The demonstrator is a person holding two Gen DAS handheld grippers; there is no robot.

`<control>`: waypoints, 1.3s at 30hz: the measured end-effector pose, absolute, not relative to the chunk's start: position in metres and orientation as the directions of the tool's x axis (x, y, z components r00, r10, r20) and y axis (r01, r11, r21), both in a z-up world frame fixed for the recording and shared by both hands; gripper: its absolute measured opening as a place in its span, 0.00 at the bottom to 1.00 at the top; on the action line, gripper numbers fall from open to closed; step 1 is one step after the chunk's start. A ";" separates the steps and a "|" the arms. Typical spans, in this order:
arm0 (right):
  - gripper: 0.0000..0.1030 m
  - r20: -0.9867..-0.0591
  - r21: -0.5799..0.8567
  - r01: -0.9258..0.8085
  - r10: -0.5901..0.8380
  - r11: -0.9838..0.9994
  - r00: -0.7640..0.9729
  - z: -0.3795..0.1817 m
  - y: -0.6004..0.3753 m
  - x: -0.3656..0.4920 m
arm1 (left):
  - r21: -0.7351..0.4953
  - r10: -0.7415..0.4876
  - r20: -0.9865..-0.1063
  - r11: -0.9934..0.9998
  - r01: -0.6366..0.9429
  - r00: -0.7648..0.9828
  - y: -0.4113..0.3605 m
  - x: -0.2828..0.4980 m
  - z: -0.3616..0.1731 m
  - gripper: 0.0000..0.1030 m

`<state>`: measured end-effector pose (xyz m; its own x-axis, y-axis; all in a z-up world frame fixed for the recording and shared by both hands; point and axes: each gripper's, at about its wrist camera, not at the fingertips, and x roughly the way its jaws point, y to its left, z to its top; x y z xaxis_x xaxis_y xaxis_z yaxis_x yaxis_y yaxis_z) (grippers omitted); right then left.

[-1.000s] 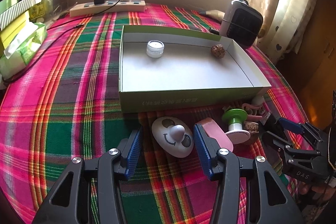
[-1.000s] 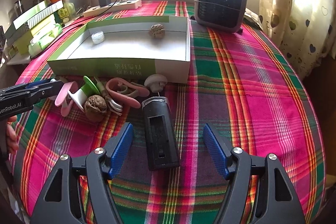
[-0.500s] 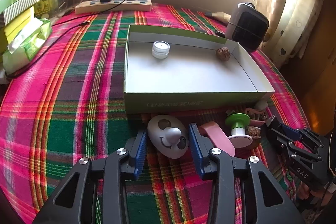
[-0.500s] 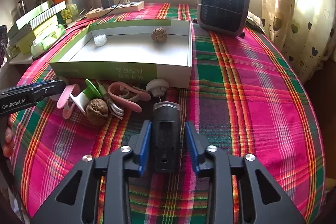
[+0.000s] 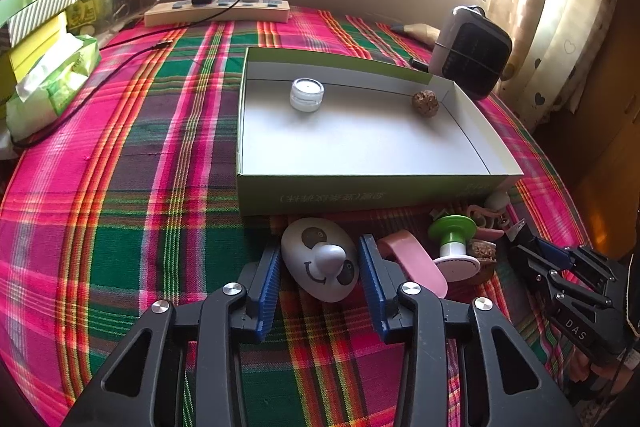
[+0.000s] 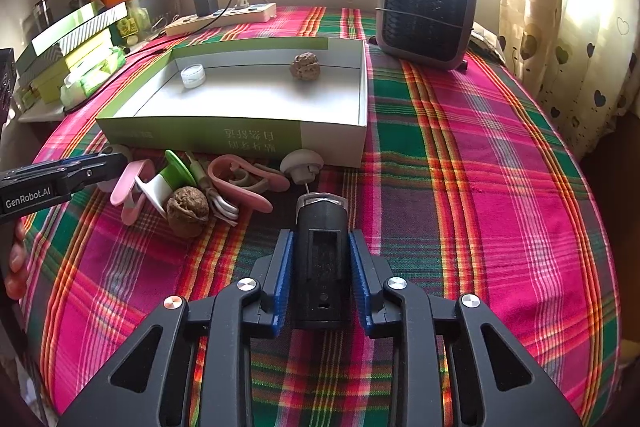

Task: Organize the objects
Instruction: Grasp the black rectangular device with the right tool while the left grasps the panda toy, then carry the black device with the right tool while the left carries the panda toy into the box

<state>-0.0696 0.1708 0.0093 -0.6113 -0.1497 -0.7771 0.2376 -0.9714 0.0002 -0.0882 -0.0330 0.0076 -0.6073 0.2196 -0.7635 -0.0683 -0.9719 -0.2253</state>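
Just before the box (image 5: 360,193), the left gripper (image 5: 318,277) is clamping the panda egg (image 5: 318,259); the right gripper (image 6: 320,275) is closing on the black device (image 6: 320,259), both for boxing.

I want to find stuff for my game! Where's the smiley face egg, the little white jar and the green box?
smiley face egg (image 5: 318,259), left wrist view, on its nose knob.
little white jar (image 5: 307,94), left wrist view, on its side.
green box (image 6: 200,133), right wrist view, on its front wall.
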 end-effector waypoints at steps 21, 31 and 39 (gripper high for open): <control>0.28 -0.765 0.001 0.230 -0.149 -0.973 -0.626 0.016 0.175 -0.066 | -0.211 0.215 -0.749 -0.974 -0.083 -0.626 -0.032 -0.084 0.015 0.26; 0.28 -0.757 0.002 0.235 -0.155 -0.972 -0.635 0.021 0.174 -0.064 | -0.211 0.214 -0.740 -0.974 -0.082 -0.638 -0.034 -0.078 0.020 0.26; 0.28 -0.740 0.017 0.252 -0.182 -0.967 -0.648 0.032 0.169 -0.063 | -0.224 0.232 -0.719 -0.970 -0.098 -0.655 -0.035 -0.073 0.034 0.26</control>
<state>-0.0631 0.1694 0.0316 -0.6476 -0.1817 -0.7400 0.2523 -0.9675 0.0167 -0.0731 -0.0352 0.0338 -0.6548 0.2323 -0.7192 -0.0983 -0.9697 -0.2238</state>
